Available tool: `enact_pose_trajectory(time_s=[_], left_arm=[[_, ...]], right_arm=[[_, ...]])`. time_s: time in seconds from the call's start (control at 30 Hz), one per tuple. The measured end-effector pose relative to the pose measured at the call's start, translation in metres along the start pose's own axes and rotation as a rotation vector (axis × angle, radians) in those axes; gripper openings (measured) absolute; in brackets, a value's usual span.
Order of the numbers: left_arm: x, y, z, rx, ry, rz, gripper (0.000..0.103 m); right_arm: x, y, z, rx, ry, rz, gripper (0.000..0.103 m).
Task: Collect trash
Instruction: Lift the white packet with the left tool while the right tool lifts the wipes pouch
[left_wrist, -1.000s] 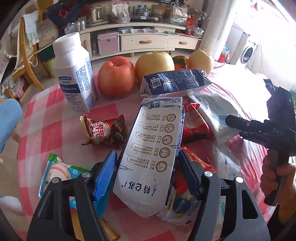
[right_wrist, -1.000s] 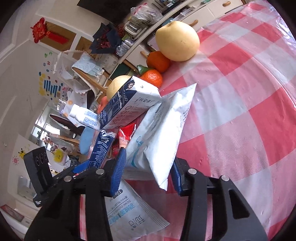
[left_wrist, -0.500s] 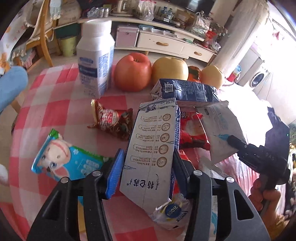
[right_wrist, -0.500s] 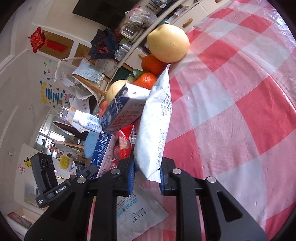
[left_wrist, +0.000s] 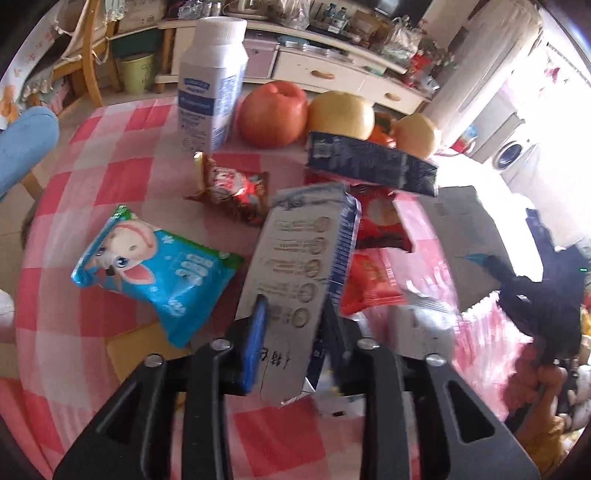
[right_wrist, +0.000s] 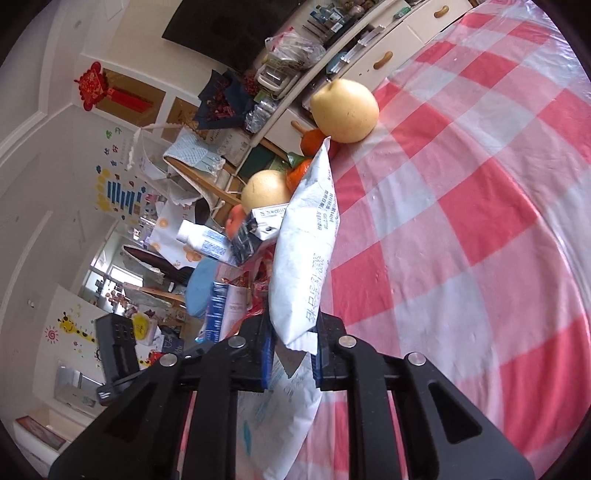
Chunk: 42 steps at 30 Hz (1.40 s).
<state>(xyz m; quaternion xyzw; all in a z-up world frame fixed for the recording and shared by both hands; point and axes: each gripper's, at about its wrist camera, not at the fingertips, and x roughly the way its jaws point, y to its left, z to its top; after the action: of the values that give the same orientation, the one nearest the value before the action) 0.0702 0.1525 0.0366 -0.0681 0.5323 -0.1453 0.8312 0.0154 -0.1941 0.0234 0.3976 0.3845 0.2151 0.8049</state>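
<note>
Since a second ago your left gripper has gone from straddling the flattened white-and-blue milk carton to clenching it, and your right gripper has closed on the white plastic pouch with blue print and tipped it up on edge.

You are in the pick-up step: both pieces of trash are grasped, the carton by its lower end and the pouch by its bottom corner, each raised off the red-and-white checked tablecloth. Next you probably need to lift both clear and carry them to a bin, which is not identifiable in either view.

More litter lies on the cloth: a blue snack packet with a cartoon animal, a brown-and-red foil sweet wrapper, red crinkled wrappers and a dark blue carton lying on its side. A second white pouch lies under your right gripper.

Leave the red apple, the yellow pears and the upright white bottle. The carton's far end hangs close over the red wrappers, so lift straight up.
</note>
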Motion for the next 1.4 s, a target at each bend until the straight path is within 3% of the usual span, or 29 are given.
enact_pose_trajectory(time_s=[0.07,0.17,0.3,0.47,0.53,0.73,0.77,0.9,1.4], left_arm=[[0.002,-0.002,0.001,0.026,-0.008,0.028,0.048],[0.006,-0.004,0.006,0.038,-0.022,0.048,0.071],[0.013,-0.005,0.014,0.055,-0.034,0.052,0.075],[0.026,-0.005,0.021,0.056,-0.021,0.054,0.075],[0.029,-0.007,0.023,0.052,-0.012,0.049,0.064],[0.030,-0.011,0.020,0.028,0.012,0.054,0.061],[0.028,-0.012,0.017,0.030,0.011,0.059,0.056],[0.018,-0.012,0.009,0.026,0.018,0.064,0.056],[-0.068,-0.011,-0.041,0.004,-0.076,0.040,0.056]], right_arm=[[-0.005,0.005,0.000,-0.010,-0.011,0.008,0.017],[-0.008,0.013,0.001,-0.029,-0.017,0.025,0.017],[-0.008,0.021,0.002,-0.053,-0.014,0.062,0.017],[-0.002,0.033,0.003,-0.097,0.017,0.084,0.017],[0.001,0.037,0.002,-0.111,0.030,0.092,0.017],[0.003,0.049,-0.006,-0.166,0.046,0.090,0.017],[0.004,0.051,-0.007,-0.175,0.049,0.090,0.017],[0.008,0.056,-0.012,-0.199,0.058,0.085,0.017],[0.014,0.082,-0.041,-0.297,0.093,0.048,0.017]])
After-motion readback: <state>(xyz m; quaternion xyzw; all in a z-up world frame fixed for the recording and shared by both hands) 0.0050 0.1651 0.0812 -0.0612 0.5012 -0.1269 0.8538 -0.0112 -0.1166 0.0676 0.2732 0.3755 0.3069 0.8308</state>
